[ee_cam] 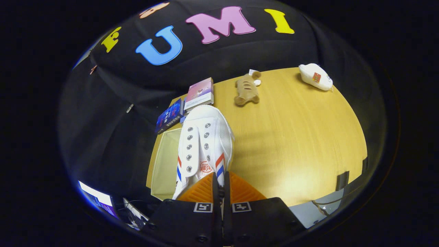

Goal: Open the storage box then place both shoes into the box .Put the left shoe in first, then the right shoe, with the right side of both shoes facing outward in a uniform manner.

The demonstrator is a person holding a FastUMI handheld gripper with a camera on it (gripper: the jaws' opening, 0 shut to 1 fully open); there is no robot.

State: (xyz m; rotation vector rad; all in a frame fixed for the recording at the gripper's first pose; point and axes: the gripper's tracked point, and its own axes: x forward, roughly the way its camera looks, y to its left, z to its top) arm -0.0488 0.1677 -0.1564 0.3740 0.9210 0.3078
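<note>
Wooden counter [291, 137] carries everything. Storage box [164, 164], pale, lid off, sits at the counter's near left corner, directly beside and below the hanging shoe. White sneaker [205, 144], red and blue side stripes, hangs from the tool [221, 190], long axis running straight ahead from the fingers, toe pointing away toward two small cartons [187, 104]. Tool fingers nearly closed, pinching the sneaker's heel rim. Box lies just left of the sneaker; judged: a short leftward shift and descent is needed. Brown plush toy [247, 90] and white plush toy [315, 77] lie well apart, beyond.
</note>
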